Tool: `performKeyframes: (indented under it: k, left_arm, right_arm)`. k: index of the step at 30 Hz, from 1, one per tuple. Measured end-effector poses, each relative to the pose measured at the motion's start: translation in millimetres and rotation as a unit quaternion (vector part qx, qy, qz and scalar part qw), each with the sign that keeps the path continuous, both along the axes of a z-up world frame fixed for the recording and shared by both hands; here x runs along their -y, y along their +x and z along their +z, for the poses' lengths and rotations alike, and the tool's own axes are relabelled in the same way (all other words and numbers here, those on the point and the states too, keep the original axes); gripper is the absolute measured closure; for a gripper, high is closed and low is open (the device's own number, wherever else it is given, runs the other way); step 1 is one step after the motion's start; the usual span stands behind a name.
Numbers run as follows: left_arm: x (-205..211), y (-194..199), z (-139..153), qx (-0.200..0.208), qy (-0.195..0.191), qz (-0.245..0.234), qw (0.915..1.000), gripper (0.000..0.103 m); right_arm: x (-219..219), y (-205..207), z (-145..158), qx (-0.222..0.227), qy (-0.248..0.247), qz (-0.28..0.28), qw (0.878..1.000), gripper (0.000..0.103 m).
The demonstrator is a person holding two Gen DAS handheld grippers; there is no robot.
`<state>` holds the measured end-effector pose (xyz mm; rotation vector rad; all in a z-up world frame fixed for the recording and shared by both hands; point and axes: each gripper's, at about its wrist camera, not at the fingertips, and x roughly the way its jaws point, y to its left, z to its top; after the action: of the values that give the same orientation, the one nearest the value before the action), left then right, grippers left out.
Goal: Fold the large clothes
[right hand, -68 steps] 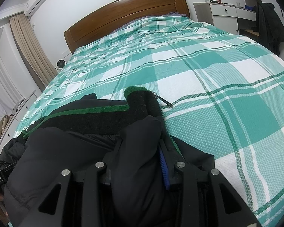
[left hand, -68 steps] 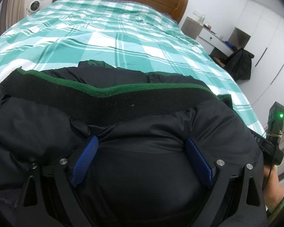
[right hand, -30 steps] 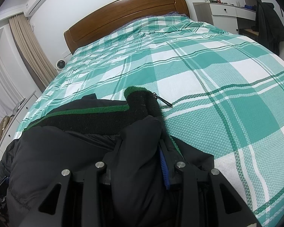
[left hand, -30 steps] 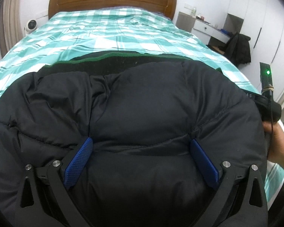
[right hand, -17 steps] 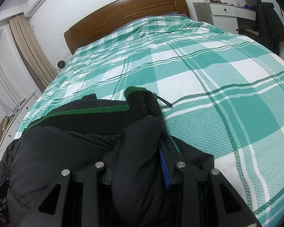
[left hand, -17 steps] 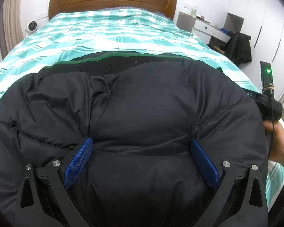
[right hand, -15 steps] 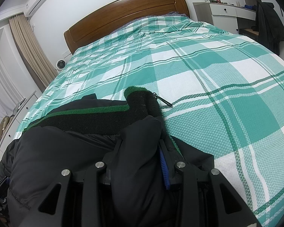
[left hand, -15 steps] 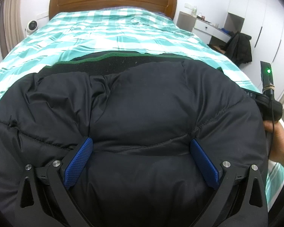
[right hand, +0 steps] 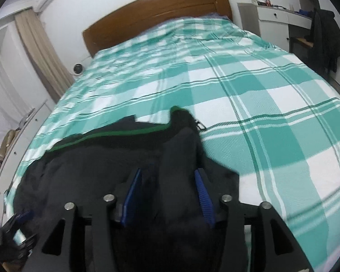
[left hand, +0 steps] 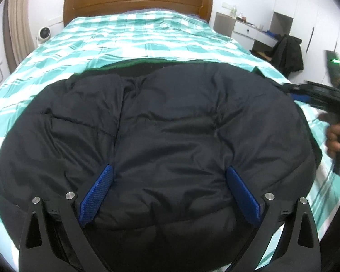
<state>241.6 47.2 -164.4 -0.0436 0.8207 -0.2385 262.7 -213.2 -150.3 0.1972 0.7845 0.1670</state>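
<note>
Your left gripper is spread wide, pressed into the black puffer jacket on the bed; your right gripper sits part open around a jacket fold, grip unclear

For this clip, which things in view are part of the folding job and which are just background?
Job:
- black puffer jacket with green-trimmed collar
- left gripper, open over the jacket
- right gripper, open around a fold
- plaid bed cover, the work surface

Background:
- wooden headboard
- white desk
- dark coat on the chair
- small fan
- curtain
</note>
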Motion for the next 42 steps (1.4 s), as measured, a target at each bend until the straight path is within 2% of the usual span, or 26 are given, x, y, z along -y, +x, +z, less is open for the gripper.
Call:
performKeyframes:
  k: [6,7,9,10,12,15,18,20,22,24,25,26,28,35,39,42]
  left_arm:
    - [7,5,-10,-0.002,0.018,-0.001,0.9998,0.001]
    - [7,5,-11,-0.001,0.021,-0.001,0.9998,0.001]
    - [7,6,-11,-0.005,0.026,-0.001,0.9997,0.001]
    - [7,5,-7,-0.012,0.028,0.001,0.9995,0.002]
    - [7,-1,4,-0.025,0.034,0.006,0.9991,0.009]
    - [6,-9,30,-0.012,0.006,0.003,0.9999,0.009]
    - [15,17,50,0.000,-0.001,0.003,1.0000,0.008]
    - [15,44,52,-0.008,-0.011,0.017,0.9998,0.008]
    - [10,79,44,-0.035,-0.033,0.045,0.9978,0.008]
    - [4,106,27,-0.079,-0.046,0.070,0.9934,0.009]
    - [3,115,16,-0.099,-0.049,0.071,0.9914,0.007]
    - [5,115,12,-0.101,-0.045,0.069,0.9915,0.007]
    - [11,102,14,-0.089,-0.020,0.056,0.9942,0.007]
    - [22,35,15,-0.066,0.028,0.024,0.9971,0.008]
    - [25,18,10,-0.051,0.038,0.035,0.9974,0.008]
    - [24,11,13,-0.055,0.031,0.045,0.9970,0.008]
  right_arm:
    - [-6,-84,2,0.029,0.008,0.015,0.999,0.043]
    - [-7,-88,-4,0.023,0.005,0.016,1.000,0.040]
    - [-8,-91,-28,-0.014,-0.006,0.021,1.000,0.040]
    - [-5,-94,-38,-0.026,0.005,0.017,1.000,0.040]
    - [1,-103,-37,-0.019,0.019,0.004,1.000,0.040]
    - [7,-118,-27,0.000,0.015,-0.005,1.000,0.040]
    - [10,-123,-23,0.004,0.022,-0.003,1.000,0.040]
    - [8,-127,-19,0.009,0.030,0.005,0.999,0.040]
    - [6,-132,-14,0.015,0.039,0.015,0.999,0.040]
    - [3,-136,-11,0.017,0.047,0.029,0.998,0.040]
    - [2,-139,-11,0.015,0.049,0.035,0.998,0.040]
    - [1,-141,-12,0.011,0.050,0.042,0.998,0.040]
    - [-3,-144,-18,0.000,0.047,0.048,0.998,0.040]
    - [-2,-163,-28,-0.011,0.052,0.043,0.998,0.040]
    - [-1,-163,-38,-0.028,0.059,0.031,0.997,0.040]
    - [-4,-167,-36,-0.025,0.061,0.034,0.997,0.040]
